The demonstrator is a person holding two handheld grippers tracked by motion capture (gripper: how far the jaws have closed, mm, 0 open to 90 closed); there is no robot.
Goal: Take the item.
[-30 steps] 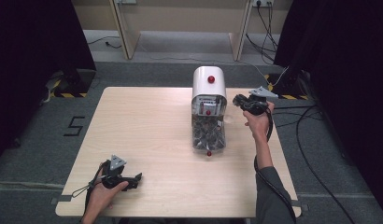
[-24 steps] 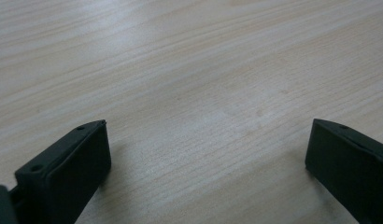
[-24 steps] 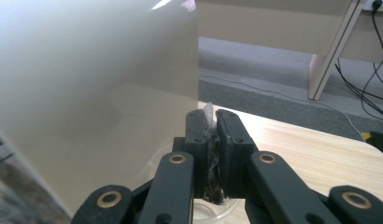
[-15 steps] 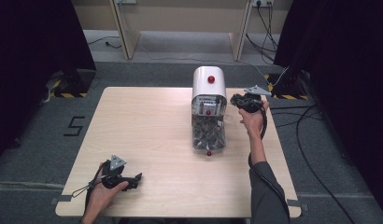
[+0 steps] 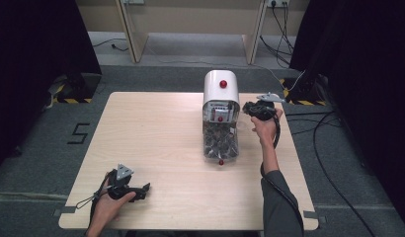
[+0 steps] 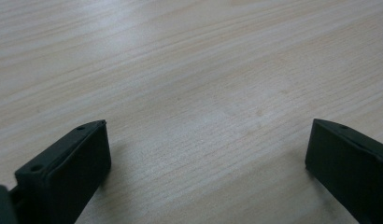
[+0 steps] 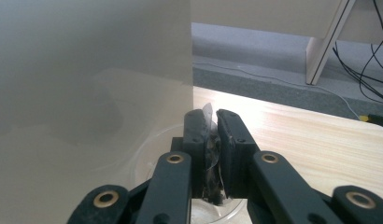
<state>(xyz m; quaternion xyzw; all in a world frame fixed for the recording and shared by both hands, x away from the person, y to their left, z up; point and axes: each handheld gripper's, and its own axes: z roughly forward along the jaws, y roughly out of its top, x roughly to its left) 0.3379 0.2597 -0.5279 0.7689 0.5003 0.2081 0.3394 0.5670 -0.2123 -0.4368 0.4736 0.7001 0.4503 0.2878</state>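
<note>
A white appliance (image 5: 220, 91) with a rounded top and a red knob stands at the table's far middle. A clear container (image 5: 220, 143) of dark pieces reaches from its front toward me, with a small red ball at its near end. My right gripper (image 5: 247, 107) is level with the appliance's right side. In the right gripper view that gripper (image 7: 212, 116) is shut on a thin clear plastic flap (image 7: 208, 111), beside the white wall (image 7: 87, 70). My left gripper (image 5: 144, 188) rests low at the table's near left, and the left gripper view shows it (image 6: 206, 154) open over bare wood.
The wooden table (image 5: 141, 133) has wide bare room on its left half. A curved clear rim (image 7: 147, 154) lies under my right gripper. Cables (image 5: 319, 148) trail over the grey floor on the right. Pale furniture legs (image 5: 129, 29) stand beyond the table.
My right hand and its gripper have shifted slightly beside the appliance, staying shut. The left gripper has not moved.
</note>
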